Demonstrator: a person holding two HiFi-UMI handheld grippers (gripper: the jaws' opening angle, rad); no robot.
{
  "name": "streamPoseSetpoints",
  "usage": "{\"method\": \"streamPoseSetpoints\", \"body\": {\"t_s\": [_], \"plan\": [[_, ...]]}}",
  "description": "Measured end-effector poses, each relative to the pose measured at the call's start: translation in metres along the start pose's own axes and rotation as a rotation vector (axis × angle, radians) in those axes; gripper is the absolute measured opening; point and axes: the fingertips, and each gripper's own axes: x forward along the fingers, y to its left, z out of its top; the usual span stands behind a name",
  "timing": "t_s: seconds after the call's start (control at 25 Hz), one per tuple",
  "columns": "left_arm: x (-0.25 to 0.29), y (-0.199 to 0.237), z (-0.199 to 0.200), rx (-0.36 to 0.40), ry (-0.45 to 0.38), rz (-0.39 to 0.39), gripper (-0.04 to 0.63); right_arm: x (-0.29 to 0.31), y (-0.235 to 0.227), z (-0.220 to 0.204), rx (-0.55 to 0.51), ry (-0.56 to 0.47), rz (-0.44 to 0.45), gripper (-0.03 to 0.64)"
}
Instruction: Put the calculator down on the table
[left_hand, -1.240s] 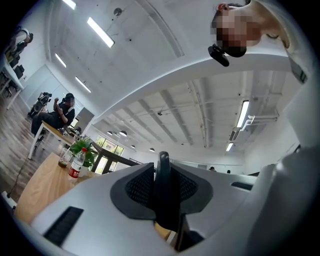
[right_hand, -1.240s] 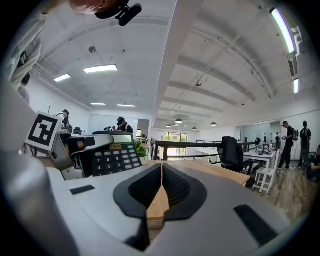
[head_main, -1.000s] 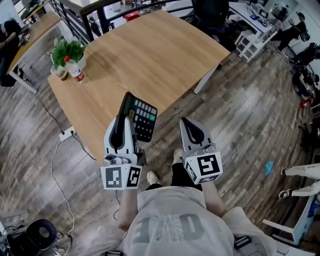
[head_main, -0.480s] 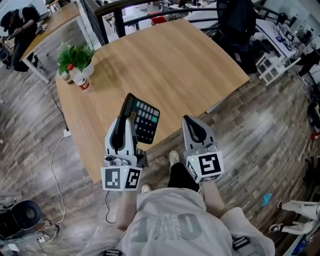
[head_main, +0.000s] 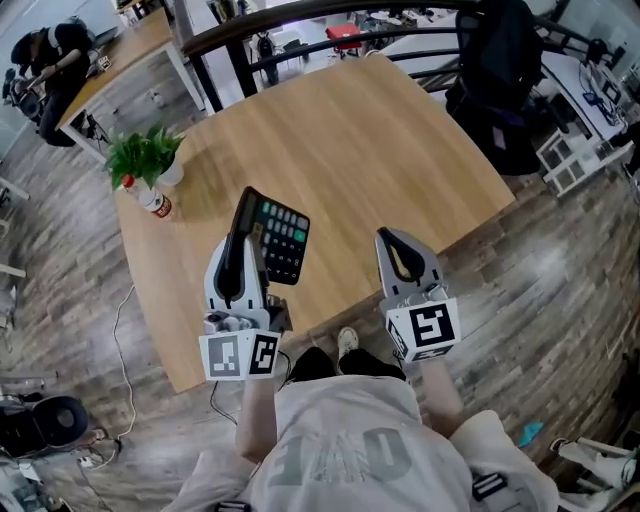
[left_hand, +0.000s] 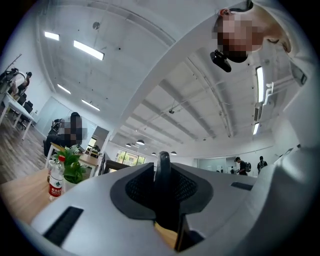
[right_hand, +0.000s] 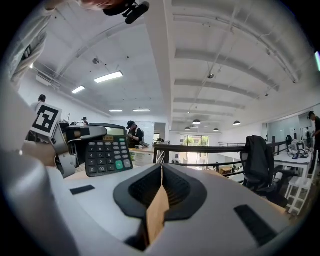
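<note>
The jaws of the left gripper (left_hand: 162, 172) stand narrow, closed on a thin dark edge that rises between the two black pads. The head view shows that this edge belongs to the calculator (head_main: 281, 240). The gripper holds it by its left side, near the display end, and the rest of the body sticks out to the right of the jaws. The calculator is tilted and does not lie flat. Its dark keys and one green key face toward the right gripper (head_main: 398, 248). In the right gripper view the key face stands nearly upright, with the display at the top.

The jaws of the right gripper are together, with only a thin slit between the pads, and they hold nothing. This gripper is well apart from the calculator, to its right.

Both grippers are over the near edge of the wooden table (head_main: 350, 130). The calculator is above the near part of the table top; I cannot tell if its lower edge touches the wood.

Further out, at the left corner of the table, there are a small green plant (head_main: 143, 155) and a bottle (head_main: 150, 199) with a red cap, just beside each other. A black chair (head_main: 495, 70) stands at the far right side.
</note>
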Motion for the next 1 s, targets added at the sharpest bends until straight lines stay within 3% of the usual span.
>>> {"method": "streamPoseSetpoints", "body": {"t_s": [0.28,0.6,1.0], "plan": [[0.029,0.013,0.006,-0.018,-0.015,0.021,0.078,0.033,-0.013,0.014,-0.011,-0.026,0.026,0.021],[0.071,0.012,0.021,-0.003,-0.066,-0.043,0.078,0.058,-0.015,0.032,-0.001,-0.07,0.034,0.021],[0.112,-0.005,0.001,0.019,-0.007,-0.146,0.078,0.069,-0.039,0.025,0.025,-0.074,0.003,0.021]]}}
